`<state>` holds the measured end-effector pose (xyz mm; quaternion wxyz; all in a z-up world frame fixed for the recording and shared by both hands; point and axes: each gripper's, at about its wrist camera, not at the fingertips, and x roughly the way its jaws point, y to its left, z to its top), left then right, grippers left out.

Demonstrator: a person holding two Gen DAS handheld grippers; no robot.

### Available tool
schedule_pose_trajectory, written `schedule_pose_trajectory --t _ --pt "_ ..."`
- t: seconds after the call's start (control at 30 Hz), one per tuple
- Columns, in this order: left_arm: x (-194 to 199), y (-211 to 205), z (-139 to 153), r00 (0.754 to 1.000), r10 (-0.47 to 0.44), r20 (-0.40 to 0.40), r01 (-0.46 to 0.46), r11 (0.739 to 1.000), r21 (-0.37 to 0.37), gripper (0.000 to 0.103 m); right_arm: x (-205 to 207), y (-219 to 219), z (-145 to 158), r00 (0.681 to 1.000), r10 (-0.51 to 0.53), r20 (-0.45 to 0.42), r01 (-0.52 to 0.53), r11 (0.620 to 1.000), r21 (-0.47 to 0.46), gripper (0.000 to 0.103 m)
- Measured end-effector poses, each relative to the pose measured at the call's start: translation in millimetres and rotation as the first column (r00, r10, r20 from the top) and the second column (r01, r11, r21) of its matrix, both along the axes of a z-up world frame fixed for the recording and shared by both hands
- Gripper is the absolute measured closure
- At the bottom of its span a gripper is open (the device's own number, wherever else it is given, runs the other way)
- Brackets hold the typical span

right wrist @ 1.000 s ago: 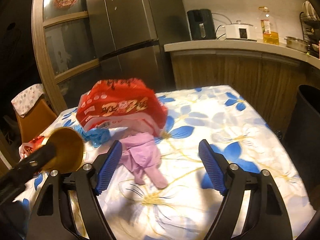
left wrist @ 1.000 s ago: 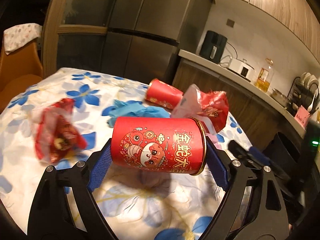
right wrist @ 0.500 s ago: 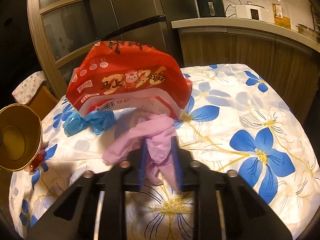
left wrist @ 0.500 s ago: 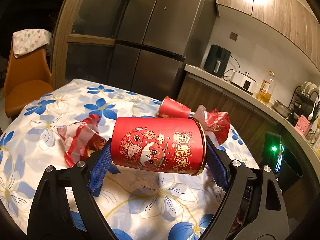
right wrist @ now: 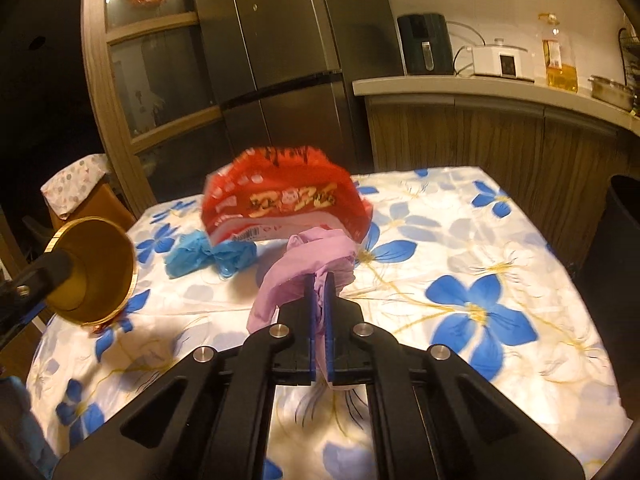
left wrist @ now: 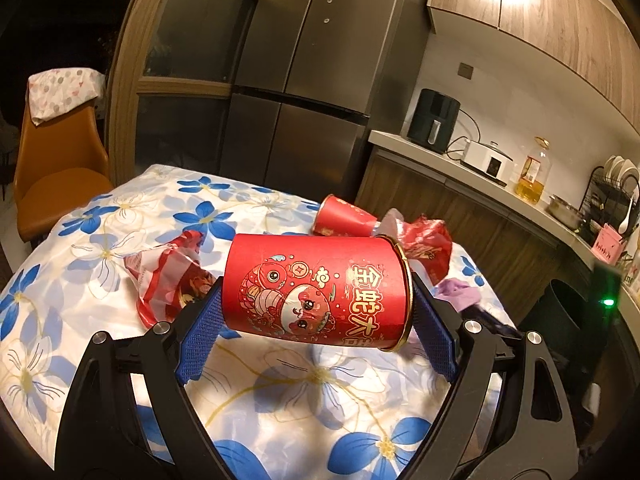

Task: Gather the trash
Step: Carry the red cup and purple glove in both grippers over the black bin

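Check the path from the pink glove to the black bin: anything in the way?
Nothing visible. The right hand-held gripper holds the pink glove above the table; only bare tablecloth lies between it and the black bin past the table's right edge.

Red gold-rimmed cup [left wrist: 316,292], pink glove [right wrist: 308,258], blue glove [right wrist: 208,258], white tablecloth [right wrist: 460,280] with blue flowers

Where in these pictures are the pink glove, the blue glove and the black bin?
pink glove [right wrist: 298,262], right wrist view, on its bunched middle above the pads.
blue glove [right wrist: 192,254], right wrist view, on its crumpled left half.
black bin [right wrist: 618,232], right wrist view, on its side wall.
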<state>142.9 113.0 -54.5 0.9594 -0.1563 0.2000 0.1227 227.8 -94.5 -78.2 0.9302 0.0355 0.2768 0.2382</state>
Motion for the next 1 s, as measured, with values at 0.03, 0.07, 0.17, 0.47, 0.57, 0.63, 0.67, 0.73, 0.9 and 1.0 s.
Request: schedule_pose_trajectory --t 0.03,0.07,0.17,0.47,0.57,0.63,0.67,0.73,0.9,1.0 --pt "-0.3 -2.0 0.7 1.000 -0.002 0.000 0.002 1.000 0.003 0.018 -4.8 -4.8 3.9 1.000 -0.001 0.009 0.001 1.000 0.007 0.099" --pt "-0.8 -4.3 1.1 1.000 -0.008 0.000 0.008 1.000 0.005 0.018 -9.1 -9.0 7.3 1.000 -0.001 0.019 0.001 1.000 0.010 0.099" --pt "-2.5 -15.0 4.5 1.000 -0.025 0.001 0.025 1.000 0.013 0.018 -21.4 -22.1 16.3 0.999 -0.005 0.044 0.005 1.000 0.014 0.099" --pt "-1.1 -51.9 12.2 0.997 -0.083 0.003 0.083 0.996 0.040 0.018 -39.9 -63.3 30.7 0.995 -0.058 0.082 0.055 0.998 0.029 0.099" --pt "0.4 -63.0 14.6 0.995 -0.104 0.005 0.104 0.994 0.044 0.018 -45.3 -75.6 35.7 0.992 -0.077 0.097 0.073 0.997 0.037 0.099" --pt "2.5 -71.5 17.1 0.992 -0.122 0.007 0.122 0.991 0.047 0.018 -48.1 -85.8 39.0 0.990 -0.092 0.106 0.088 0.995 0.042 0.099" --pt "3.5 -76.1 18.4 0.991 -0.131 0.009 0.131 0.990 0.049 0.018 -49.0 -89.2 39.9 0.989 -0.100 0.108 0.095 0.995 0.043 0.099" --pt "5.3 -84.6 20.6 0.989 -0.145 0.012 0.144 0.988 0.055 0.018 -50.0 -98.4 42.2 0.987 -0.115 0.114 0.111 0.993 0.047 0.099" --pt "13.2 -109.5 25.0 0.981 -0.194 0.017 0.193 0.979 0.063 0.018 -50.3 -120.2 45.6 0.980 -0.160 0.122 0.154 0.986 0.058 0.099" --pt "19.7 -125.9 28.2 0.973 -0.230 0.021 0.228 0.971 0.072 0.018 -49.7 -135.7 47.6 0.973 -0.191 0.128 0.184 0.981 0.061 0.099"
